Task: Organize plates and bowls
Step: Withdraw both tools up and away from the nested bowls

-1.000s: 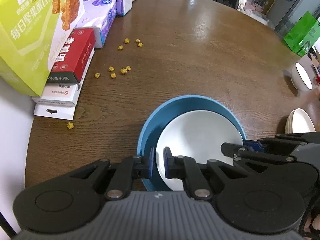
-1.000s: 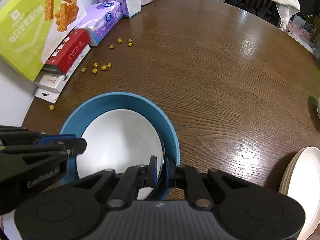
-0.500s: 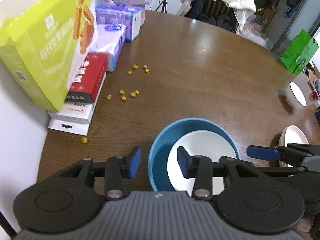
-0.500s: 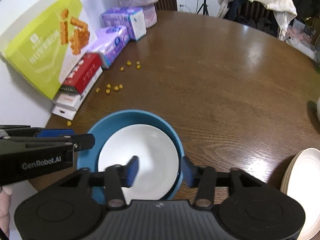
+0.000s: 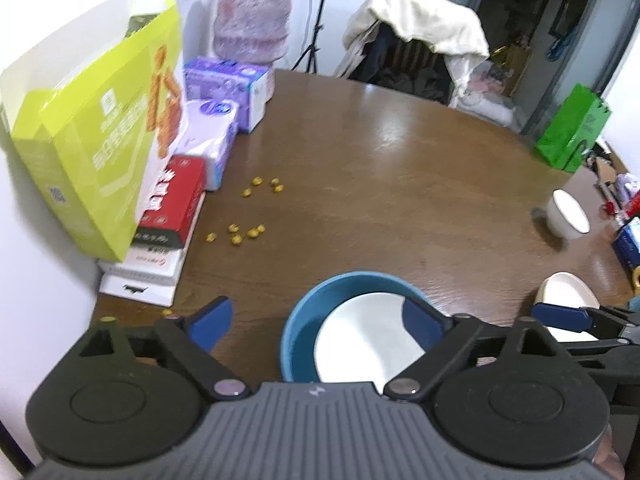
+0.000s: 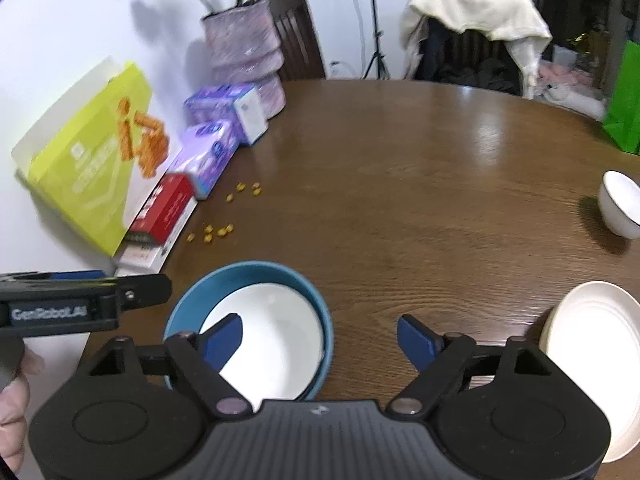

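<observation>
Judging progress from this moment: one nest looks done, a white bowl [image 6: 266, 340] sits inside the blue bowl [image 6: 304, 280] at the near edge of the round wooden worktop [image 6: 420, 184], pushed toward the blue one's right wall, not centred. Both bowls rest on the worktop, nothing holds them. Left gripper [image 5: 320, 320]: fingers opening, spread wide above and on either side of the blue bowl's left half, no pad touching it. Right gripper [image 6: 320, 334]: fingers opening too, one blue pad over the white bowl, the other over bare wood to the right, nothing clamped. Still left, as I read it: a stack of cream plates [image 6: 592, 344] at the near right, just beside the right gripper, and a small white bowl with a dark rim [image 6: 622, 204] farther out on the right, well apart from the nest. Those probably need consolidating. Appearance: blue bowl is deep, matte teal, plain; the white one is glossy, shallower, clean inside. Both look empty, no chips visible, though the frames are blurred. Clutter not part of the job: yellow crumbs [image 5: 244, 232] scattered near the boxes [image 5: 172, 208] stacked along the left wall.
</observation>
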Demonstrator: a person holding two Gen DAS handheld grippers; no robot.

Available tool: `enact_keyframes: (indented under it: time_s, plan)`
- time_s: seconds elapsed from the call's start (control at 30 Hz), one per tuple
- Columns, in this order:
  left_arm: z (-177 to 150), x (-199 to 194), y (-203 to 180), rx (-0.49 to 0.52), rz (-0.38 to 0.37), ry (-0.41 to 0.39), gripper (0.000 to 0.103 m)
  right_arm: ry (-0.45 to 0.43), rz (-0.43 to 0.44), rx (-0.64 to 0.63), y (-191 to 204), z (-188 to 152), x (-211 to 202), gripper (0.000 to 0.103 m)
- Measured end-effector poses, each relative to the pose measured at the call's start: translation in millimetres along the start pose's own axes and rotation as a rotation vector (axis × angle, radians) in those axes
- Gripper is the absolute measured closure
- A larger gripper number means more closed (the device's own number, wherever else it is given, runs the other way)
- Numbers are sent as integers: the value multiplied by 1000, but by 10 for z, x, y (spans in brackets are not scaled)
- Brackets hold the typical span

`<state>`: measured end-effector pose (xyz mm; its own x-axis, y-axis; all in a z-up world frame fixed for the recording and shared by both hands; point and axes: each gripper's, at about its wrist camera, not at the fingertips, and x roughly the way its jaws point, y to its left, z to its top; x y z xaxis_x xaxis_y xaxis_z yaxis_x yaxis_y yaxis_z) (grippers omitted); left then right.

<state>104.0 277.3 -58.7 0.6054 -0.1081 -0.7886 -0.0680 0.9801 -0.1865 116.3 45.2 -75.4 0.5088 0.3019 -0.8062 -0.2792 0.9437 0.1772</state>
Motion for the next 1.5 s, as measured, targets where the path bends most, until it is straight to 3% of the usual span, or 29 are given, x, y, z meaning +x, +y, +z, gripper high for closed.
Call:
enact_keyframes:
  time_s: [0.4,1.5]
  plan:
    - [19,-119,-460,19,-43,-69,0,-100,-20,51,-455,-71,-314,10]
    - [-103,-86,-2317,7,-40,-142,0,-175,-74,40,-2316,-170,-1057,10]
